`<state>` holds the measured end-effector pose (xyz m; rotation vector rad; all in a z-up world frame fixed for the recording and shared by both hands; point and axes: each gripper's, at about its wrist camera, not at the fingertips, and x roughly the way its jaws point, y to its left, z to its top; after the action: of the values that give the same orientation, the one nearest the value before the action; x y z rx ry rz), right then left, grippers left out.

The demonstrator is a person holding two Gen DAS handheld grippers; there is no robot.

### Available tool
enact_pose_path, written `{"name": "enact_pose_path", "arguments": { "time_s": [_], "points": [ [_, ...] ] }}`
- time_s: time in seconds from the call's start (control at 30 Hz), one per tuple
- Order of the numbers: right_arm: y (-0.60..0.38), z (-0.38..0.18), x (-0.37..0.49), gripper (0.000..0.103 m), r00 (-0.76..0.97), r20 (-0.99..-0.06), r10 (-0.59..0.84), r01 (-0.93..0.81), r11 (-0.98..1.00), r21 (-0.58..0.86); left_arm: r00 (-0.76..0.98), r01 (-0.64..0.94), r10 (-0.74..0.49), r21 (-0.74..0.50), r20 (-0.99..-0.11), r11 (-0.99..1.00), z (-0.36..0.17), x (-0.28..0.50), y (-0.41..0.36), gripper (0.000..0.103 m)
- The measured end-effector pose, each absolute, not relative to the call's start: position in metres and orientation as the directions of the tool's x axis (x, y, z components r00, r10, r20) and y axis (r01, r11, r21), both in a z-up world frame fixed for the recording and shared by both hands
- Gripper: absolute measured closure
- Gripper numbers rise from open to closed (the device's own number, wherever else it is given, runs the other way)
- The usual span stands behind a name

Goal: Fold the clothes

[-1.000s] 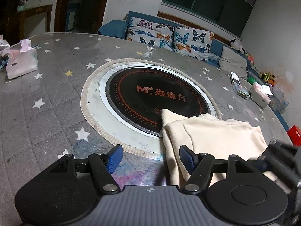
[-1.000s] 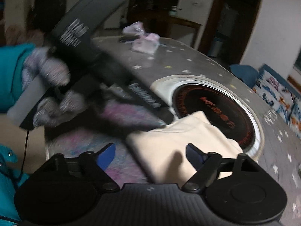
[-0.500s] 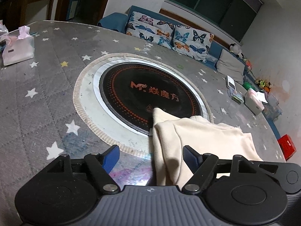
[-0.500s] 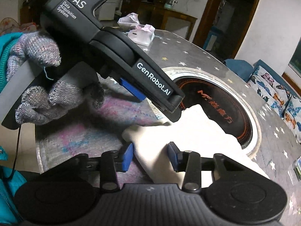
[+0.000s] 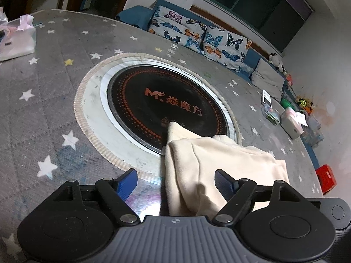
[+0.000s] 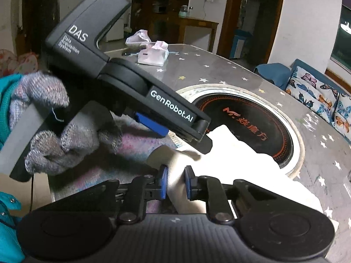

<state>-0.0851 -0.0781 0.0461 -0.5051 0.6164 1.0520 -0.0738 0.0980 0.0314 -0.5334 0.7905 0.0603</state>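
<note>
While my left gripper [image 5: 175,180] hangs spread wide over the cream garment's [image 5: 219,162] near edge, bare star-print table [image 5: 43,109] lies toward 9 o'clock. My right gripper [image 6: 176,183], wider half a second ago, now pinches a garment fold; its lower hem is cut off.

The black left gripper [image 6: 175,129] has blue pads and white "GenRobot.AI" lettering; grey knitted glove [image 6: 63,144], teal sleeve [image 6: 6,96].

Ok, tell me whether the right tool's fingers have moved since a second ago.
Yes. The right tool has closed inward, pinching the cream garment beside the black cooktop.
</note>
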Motion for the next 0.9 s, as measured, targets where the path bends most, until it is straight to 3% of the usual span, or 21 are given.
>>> {"name": "enact_pose_path", "arguments": {
  "time_s": [0.67, 0.73, 0.8, 0.87, 0.9],
  "points": [
    [-0.104, 0.063, -0.071, 0.092, 0.316, -0.626, 0.713, -0.899, 0.436, 0.041, 0.715, -0.312, -0.289, -0.661, -0.636, 0.683, 0.023, -0.055, 0.11, 0.025],
    [-0.106, 0.063, -0.07, 0.092, 0.312, -0.622, 0.718, -0.9, 0.433, 0.047, 0.711, -0.315, -0.311, -0.681, -0.631, 0.662, 0.019, -0.053, 0.11, 0.037],
    [-0.106, 0.062, -0.069, 0.092, 0.31, -0.62, 0.721, -0.901, 0.432, 0.052, 0.705, -0.323, -0.326, -0.695, -0.63, 0.642, 0.014, -0.051, 0.11, 0.061],
    [-0.107, 0.061, -0.068, 0.092, 0.307, -0.619, 0.723, -0.901, 0.431, 0.057, 0.701, -0.333, -0.337, -0.706, -0.629, 0.625, 0.008, -0.051, 0.11, 0.077],
    [-0.112, 0.061, -0.065, 0.09, 0.321, -0.619, 0.716, -0.891, 0.45, 0.058, 0.7, -0.336, -0.34, -0.709, -0.628, 0.62, 0.005, -0.05, 0.111, 0.08]
  ]
}}
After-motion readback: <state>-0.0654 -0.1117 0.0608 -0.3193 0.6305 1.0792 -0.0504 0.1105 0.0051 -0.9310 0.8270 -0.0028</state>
